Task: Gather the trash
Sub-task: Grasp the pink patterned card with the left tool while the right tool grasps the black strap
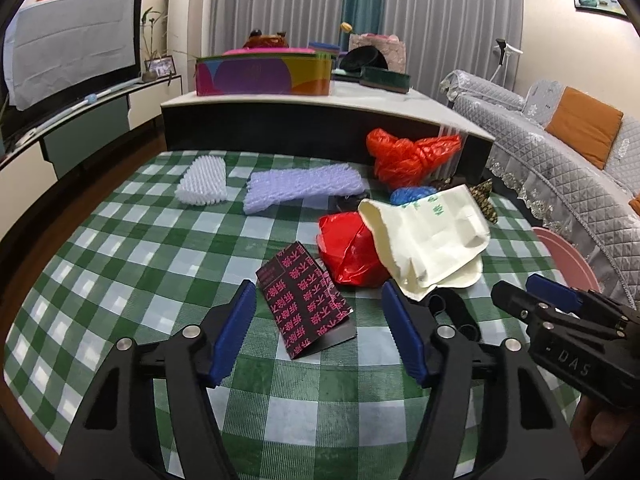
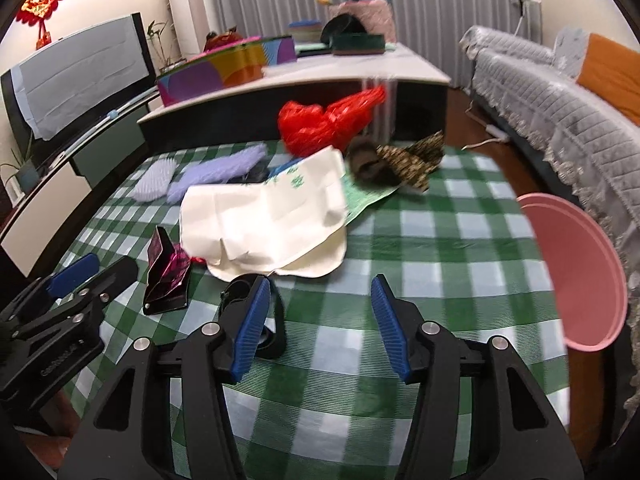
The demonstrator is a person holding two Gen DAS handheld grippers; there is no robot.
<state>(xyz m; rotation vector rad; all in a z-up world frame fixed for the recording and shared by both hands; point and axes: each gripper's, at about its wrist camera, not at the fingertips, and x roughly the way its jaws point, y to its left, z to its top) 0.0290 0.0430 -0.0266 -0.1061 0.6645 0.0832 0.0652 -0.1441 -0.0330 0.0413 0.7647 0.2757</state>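
We see the left gripper [image 1: 316, 328] with its blue pads spread and nothing pinched; the black folded card with pink characters [image 1: 306, 300] lies on the cloth just beyond and between them, and no contact shows. The right gripper [image 2: 316, 324] also stands spread over bare check, and its left pad overlaps a black strap loop [image 2: 256, 304] in the picture. Whether they touch we cannot tell.

Open cloth fills the lower left of the left wrist view and the lower right of the right wrist view, up to the table edge. A pink basin [image 2: 576, 272] sits just off that edge at right.

The pink characters on the card are too distorted for us to read. The cream bag [image 1: 432, 240] bears green print, also unreadable.

The trash clusters at upper centre on the green checked tablecloth [image 1: 140, 264]: a red plastic bag [image 1: 352, 252] partly under the cream one, a second red bag [image 1: 408, 156] further back, and two foam nets [image 1: 256, 188]. Behind stand a dark low table [image 1: 320, 120], grey curtains and a quilted sofa [image 1: 560, 160].
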